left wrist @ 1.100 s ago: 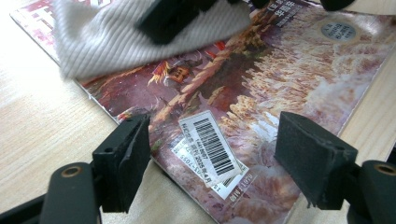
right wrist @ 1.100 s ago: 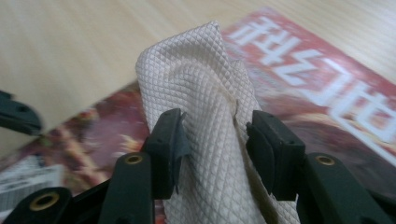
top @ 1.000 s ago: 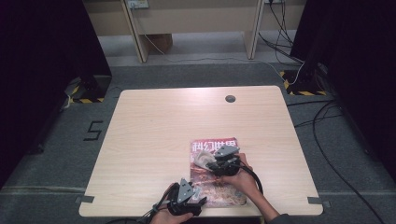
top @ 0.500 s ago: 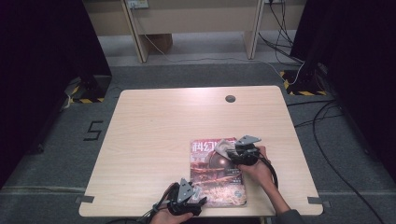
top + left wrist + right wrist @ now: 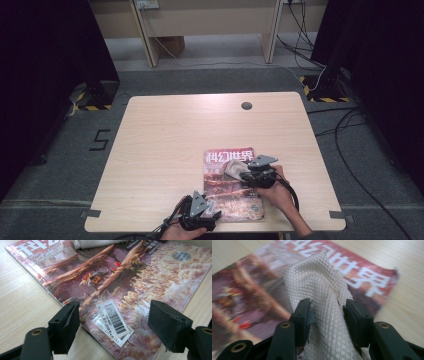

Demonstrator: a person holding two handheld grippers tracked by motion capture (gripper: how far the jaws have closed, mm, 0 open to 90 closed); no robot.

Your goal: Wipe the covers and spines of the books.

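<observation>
the magazine (image 5: 232, 185) lies on the desk (image 5: 165, 150) near its front edge. the right hand-held gripper (image 5: 245, 172) pinches a white cloth (image 5: 324, 302) on the magazine's upper part, its jaws having just closed further. the left hand-held gripper (image 5: 113, 322) stands wide open astride the magazine's near corner, gripping nothing.

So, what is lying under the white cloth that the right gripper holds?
Under the white cloth, held by the right gripper, lies the magazine, flat on the table. Its red cover shows around the cloth; the part directly beneath is covered.

Black grippers (image 5: 200, 216) w/ grey plates, brass rivets, black cables
</observation>
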